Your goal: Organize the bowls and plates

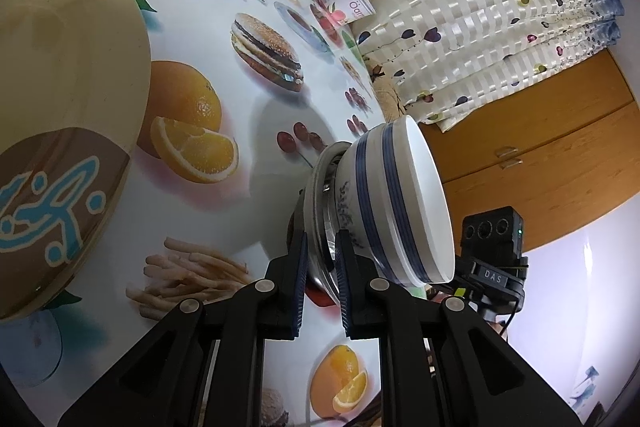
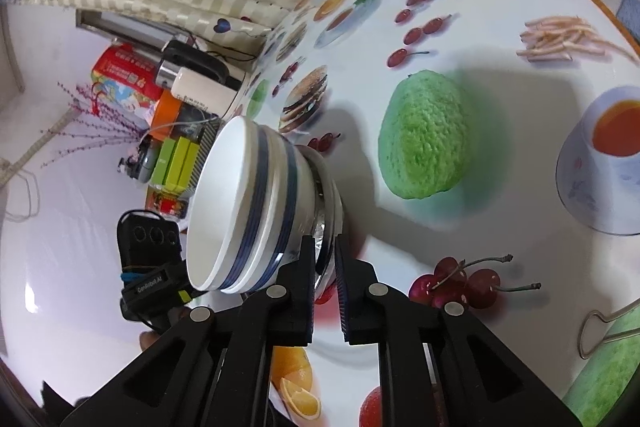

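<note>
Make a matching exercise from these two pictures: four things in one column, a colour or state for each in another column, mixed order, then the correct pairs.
Things:
1. bowl
2. plate
3. left gripper
4. cup

Descriptions:
A. cream and brown, with a blue design
B. white with blue bands
C. far off, by the curtain, pink print
D. shut on a shiny rim under the bowl

Pairs: 1-B, 2-A, 3-D, 4-C

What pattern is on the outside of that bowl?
White bowl with dark blue bands around it and a small blue sprig; clearest in the left wrist view.
</note>
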A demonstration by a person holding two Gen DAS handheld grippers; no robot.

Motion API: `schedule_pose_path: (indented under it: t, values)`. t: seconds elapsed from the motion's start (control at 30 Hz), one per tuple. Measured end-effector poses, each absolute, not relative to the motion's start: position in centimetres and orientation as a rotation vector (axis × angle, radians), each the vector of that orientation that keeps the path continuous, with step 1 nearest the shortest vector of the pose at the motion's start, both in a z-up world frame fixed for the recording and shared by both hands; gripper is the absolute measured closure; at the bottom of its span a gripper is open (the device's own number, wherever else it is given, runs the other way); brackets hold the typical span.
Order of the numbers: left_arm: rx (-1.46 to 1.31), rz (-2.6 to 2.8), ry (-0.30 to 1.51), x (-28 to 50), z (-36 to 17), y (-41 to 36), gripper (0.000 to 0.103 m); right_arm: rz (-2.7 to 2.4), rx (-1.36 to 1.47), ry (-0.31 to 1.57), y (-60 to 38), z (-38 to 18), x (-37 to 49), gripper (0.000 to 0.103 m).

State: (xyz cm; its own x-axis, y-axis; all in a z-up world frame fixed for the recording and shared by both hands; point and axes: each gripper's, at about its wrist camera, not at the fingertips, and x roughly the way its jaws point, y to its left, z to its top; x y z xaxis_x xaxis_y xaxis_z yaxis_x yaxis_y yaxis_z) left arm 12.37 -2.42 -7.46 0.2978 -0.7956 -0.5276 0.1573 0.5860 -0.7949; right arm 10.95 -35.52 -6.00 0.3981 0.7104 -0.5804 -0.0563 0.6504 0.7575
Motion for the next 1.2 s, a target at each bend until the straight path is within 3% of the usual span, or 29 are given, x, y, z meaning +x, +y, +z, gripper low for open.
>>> schedule_pose_path:
  t: [1.2]
  values:
    - [-0.658, -0.690, 1.055, 12.5, -6.0, -2.8, 0.089, 0.523, 0.622, 0.997, -34.1, -4.3, 10.5, 0.093]
